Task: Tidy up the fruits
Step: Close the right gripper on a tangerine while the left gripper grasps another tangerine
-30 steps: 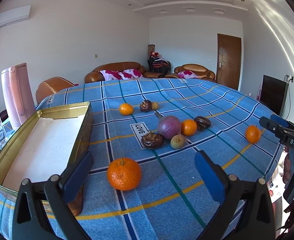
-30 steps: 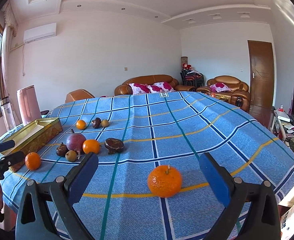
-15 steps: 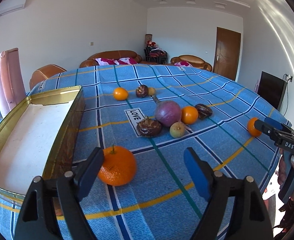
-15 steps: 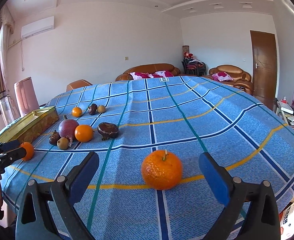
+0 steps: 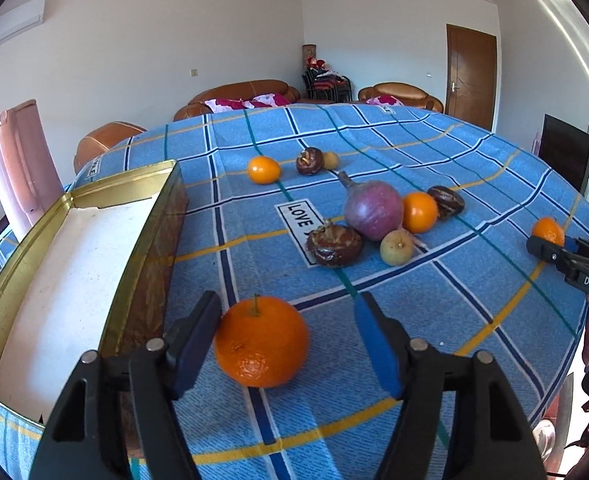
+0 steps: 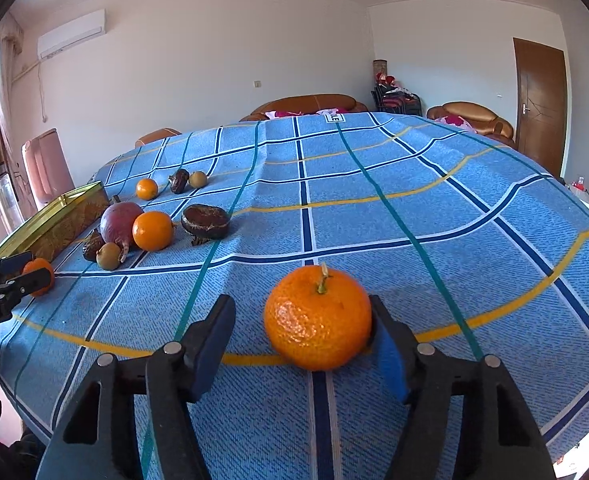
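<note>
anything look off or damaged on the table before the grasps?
Nothing spilled. Oddities: the dark brown fruits look shrivelled and cracked, possibly spoiled. Neither tangerine is centred: the left gripper has closed in with the near tangerine against its left pad, the right gripper with its tangerine against its right pad.

Bright daylight, sharp focus, heavy fisheye curvature, dark vignetted corners.

A woven, matt blue checked cloth (image 5: 414, 152) covers the table. At left, the tin (image 5: 142, 216) is shiny gold metal with a matt white floor. The mandarin (image 6: 317, 318) at lower centre has glossy, pitted peel.
</note>
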